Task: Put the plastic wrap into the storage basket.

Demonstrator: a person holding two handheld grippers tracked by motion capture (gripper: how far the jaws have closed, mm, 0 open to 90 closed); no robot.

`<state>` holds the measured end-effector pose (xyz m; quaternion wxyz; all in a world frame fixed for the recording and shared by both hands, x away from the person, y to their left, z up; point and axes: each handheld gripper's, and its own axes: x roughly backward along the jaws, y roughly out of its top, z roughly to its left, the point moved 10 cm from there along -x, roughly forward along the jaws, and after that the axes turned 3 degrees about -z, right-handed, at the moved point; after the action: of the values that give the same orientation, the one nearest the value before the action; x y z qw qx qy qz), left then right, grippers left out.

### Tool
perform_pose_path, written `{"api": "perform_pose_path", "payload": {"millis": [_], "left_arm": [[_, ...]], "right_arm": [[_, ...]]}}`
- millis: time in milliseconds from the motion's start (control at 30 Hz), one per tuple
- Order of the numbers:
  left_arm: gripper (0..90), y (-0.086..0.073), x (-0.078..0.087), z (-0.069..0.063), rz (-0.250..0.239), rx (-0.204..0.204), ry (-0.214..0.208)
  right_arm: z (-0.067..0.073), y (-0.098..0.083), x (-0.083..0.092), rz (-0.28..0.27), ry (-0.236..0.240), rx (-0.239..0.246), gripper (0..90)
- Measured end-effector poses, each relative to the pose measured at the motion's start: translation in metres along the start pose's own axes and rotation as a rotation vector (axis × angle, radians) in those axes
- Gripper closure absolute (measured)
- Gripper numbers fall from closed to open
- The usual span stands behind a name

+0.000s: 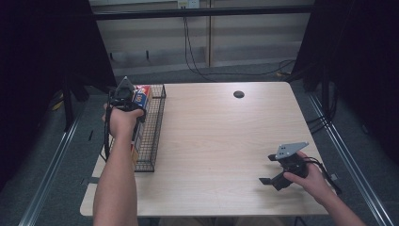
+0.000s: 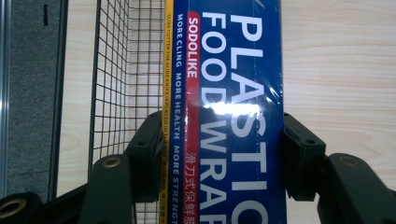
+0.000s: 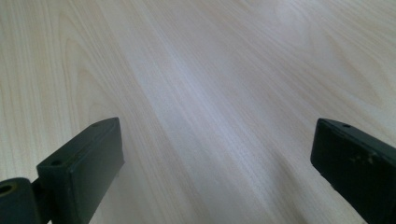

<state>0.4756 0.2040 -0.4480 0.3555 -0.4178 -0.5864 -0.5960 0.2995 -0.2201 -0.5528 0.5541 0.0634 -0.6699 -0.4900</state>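
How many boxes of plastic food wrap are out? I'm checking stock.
1: a long blue cardboard box of plastic food wrap, clamped in the left gripper above the black wire basket at the table's left edge. More may lie hidden inside.

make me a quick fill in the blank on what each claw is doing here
1. The left claw is shut on a blue box of plastic food ____.
2. The box sits over the black wire ____ at the table's left edge.
3. The right claw is ____, over bare wooden table.

Missing: wrap; basket; open
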Motion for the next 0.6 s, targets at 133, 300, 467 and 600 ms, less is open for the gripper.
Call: {"api": "perform_pose_path", "payload": {"millis": [133, 300, 467, 600], "left_arm": [[42.8, -0.002, -0.006, 0.003, 0.01, 0.001, -0.003], [42.8, -0.005, -0.013, 0.005, 0.017, 0.017, -0.008], [42.7, -0.007, -0.018, 0.008, 0.022, 0.019, 0.0], [42.7, -0.008, -0.022, 0.009, 0.03, 0.017, 0.0]], "right_arm": [[0.0, 0.0, -0.001, -0.001, -0.005, 0.0, 2.2], [0.0, -0.001, -0.001, 0.003, -0.001, -0.001, 2.2], [0.001, 0.0, -0.002, 0.0, 0.005, 0.002, 2.2], [0.001, -0.001, -0.003, 0.007, 0.001, 0.001, 2.2]]}}
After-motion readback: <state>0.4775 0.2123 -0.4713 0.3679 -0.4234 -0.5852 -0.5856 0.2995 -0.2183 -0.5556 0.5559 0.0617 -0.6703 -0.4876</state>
